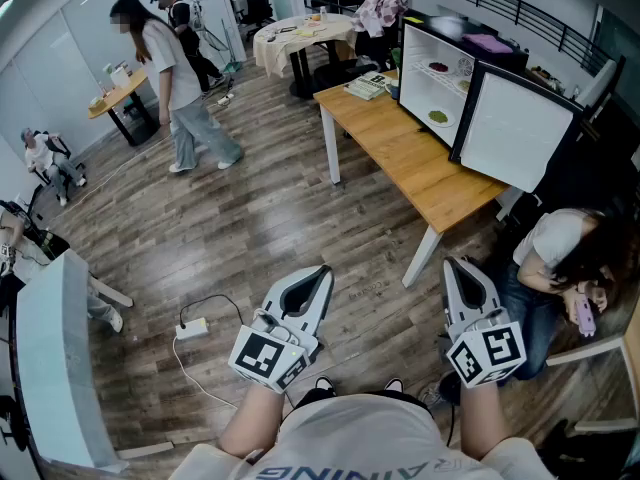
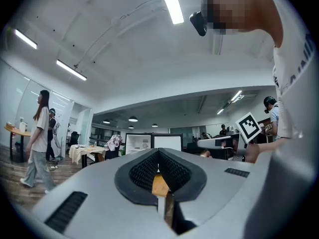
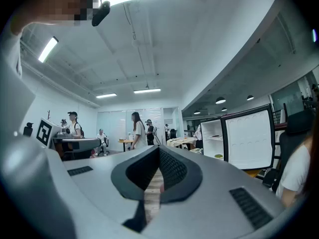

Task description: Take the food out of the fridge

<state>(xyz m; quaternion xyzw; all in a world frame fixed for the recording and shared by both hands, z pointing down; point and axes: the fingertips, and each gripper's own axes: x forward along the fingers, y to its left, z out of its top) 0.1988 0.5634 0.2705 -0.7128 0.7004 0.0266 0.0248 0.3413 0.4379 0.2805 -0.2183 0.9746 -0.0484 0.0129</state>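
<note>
Wooden table [image 1: 412, 164]: one fridge [image 1: 515, 130], two claws [image 1: 322, 272] [image 1: 458, 266]

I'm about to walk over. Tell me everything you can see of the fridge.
The fridge is a small box, black outside and white inside, standing upright on the wooden table. Its door is swung wide open, its plain white inner face toward the head view. White shelves inside carry small plates: dark red food on the upper shelf, green food lower down, and more beside them too small to tell. A purple thing lies on top.
</note>
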